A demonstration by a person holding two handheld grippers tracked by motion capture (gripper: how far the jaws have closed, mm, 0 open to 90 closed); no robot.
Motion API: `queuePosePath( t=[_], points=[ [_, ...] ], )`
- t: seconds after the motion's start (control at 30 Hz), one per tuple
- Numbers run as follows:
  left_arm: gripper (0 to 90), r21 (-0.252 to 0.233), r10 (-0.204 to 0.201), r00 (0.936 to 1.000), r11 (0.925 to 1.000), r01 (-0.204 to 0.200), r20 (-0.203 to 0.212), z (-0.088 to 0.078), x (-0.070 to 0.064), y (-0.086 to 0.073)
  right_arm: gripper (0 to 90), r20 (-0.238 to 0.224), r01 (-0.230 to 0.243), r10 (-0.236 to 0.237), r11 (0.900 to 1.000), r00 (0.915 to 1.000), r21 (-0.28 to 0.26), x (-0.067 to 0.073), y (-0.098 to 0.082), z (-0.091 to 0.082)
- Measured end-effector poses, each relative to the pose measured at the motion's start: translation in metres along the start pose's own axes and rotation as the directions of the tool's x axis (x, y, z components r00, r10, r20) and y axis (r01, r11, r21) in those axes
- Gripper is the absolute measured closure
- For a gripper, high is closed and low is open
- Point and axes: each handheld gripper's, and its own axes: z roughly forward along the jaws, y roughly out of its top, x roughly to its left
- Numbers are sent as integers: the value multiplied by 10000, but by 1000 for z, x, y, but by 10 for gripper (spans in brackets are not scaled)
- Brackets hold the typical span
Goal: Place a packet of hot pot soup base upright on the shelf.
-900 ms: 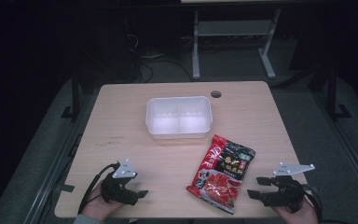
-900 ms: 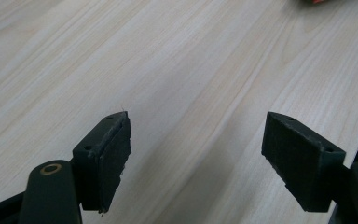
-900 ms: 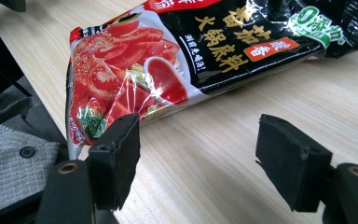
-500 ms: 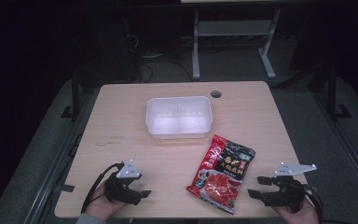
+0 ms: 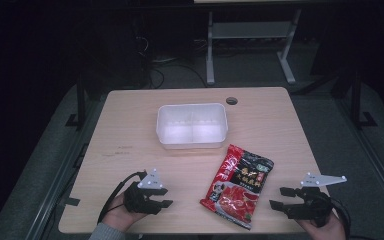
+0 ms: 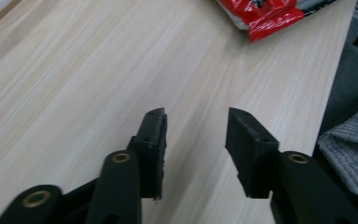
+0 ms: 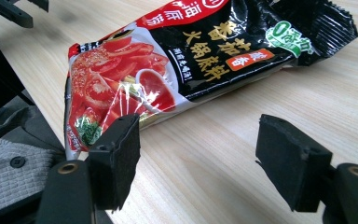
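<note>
While both hands rested at the table's (image 5: 130, 115) near edge, the red and black sauce packet (image 5: 239, 184) was seen lying flat between them, just below the white plastic container (image 5: 192, 126). The left gripper (image 5: 166, 203) and right gripper (image 5: 279, 198) were held released, nothing grasped.

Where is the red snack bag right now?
In the high view, the red bag lies flat on the table's near right side, just in front of the white plastic tub.
</note>
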Motion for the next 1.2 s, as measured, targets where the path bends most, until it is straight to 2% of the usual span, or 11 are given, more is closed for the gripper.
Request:
queuePosePath(
  t=[0.27, 0.37, 0.4, 0.53, 0.6, 0.67, 0.7, 0.93, 1.0, 1.13, 1.2],
  points=[
    [765, 50, 428, 9979, 9991, -430, 481, 10, -10, 29, 296, 35, -4, 4, 10000, 10000, -11, 0, 0, -1],
    [822, 195, 912, 9939, 9955, -925, 619, 15, -17, 50, 296, 62, 2, -2, 10000, 10000, -51, -1, 0, -2],
    [838, 195, 912, 9939, 9955, -925, 619, 15, -17, 50, 296, 62, 2, -2, 10000, 10000, -51, -1, 0, -2],
    [896, 426, 1278, 9883, 9904, -1316, 829, 26, -24, 73, 296, 134, -90, 92, 9999, 9999, -129, -3, -1, -4],
    [900, 541, 1449, 9849, 9871, -1505, 949, 32, -28, 80, 296, 195, -118, 121, 9998, 9997, -148, -4, -1, -5],
    [900, 524, 1452, 9845, 9872, -1508, 979, 35, -30, 84, 296, 217, -169, 172, 9997, 9996, -160, -5, -2, -6],
    [900, 657, 1633, 9809, 9831, -1707, 1056, 41, -33, 90, 296, 230, -183, 187, 9997, 9996, -159, -6, -2, -6],
    [900, 1052, 1839, 9746, 9746, -1977, 1275, 60, -40, 109, 295, 329, -251, 256, 9996, 9991, -152, -8, -2, -5],
    [900, 1120, 1864, 9736, 9731, -2014, 1316, 63, -41, 110, 295, 376, -280, 286, 9995, 9989, -158, -9, -1, -6],
    [900, 1566, 1932, 9713, 9642, -2141, 1385, 75, -44, 112, 295, 443, -371, 380, 9991, 9983, -221, -11, -1, -7],
    [900, 1608, 1926, 9710, 9634, -2145, 1417, 78, -44, 112, 295, 495, -469, 482, 9985, 9976, -269, -13, -1, -8]
  ],
)
